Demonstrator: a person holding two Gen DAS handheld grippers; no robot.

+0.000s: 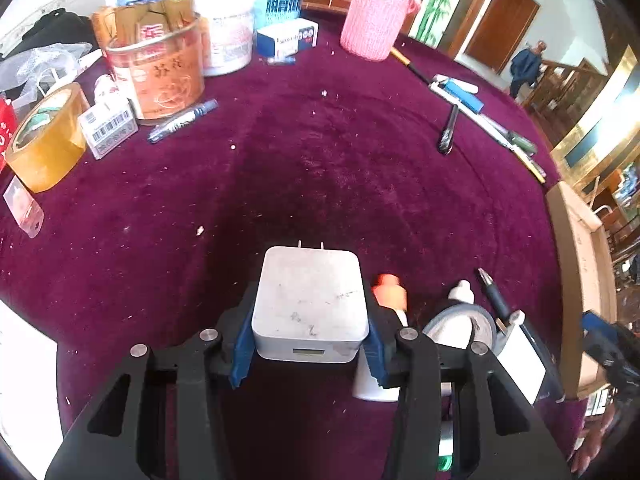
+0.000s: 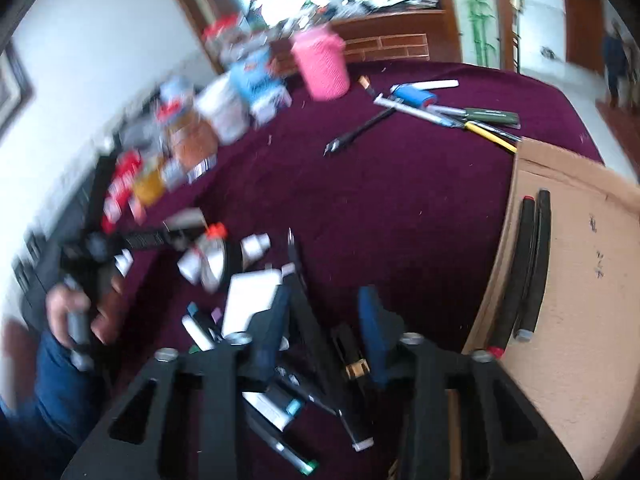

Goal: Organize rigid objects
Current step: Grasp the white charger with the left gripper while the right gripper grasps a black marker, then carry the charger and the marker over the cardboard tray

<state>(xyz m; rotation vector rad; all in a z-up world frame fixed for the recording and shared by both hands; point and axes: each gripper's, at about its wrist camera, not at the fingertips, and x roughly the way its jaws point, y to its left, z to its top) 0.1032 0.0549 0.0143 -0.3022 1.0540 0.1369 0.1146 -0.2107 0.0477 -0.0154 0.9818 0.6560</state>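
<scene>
At lower centre the left gripper clamps the charger, likely bound for the box; the right gripper, part-open, grasps nothing.

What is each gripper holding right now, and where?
Left gripper clamps the white charger by its two side faces, prongs pointing away. Right gripper: blurred, nothing visibly between its pads.

Wht charger, maroon tablecloth, pink knit cup cover (blue pads).

Two close, downward wrist views sharing tablecloth
</scene>
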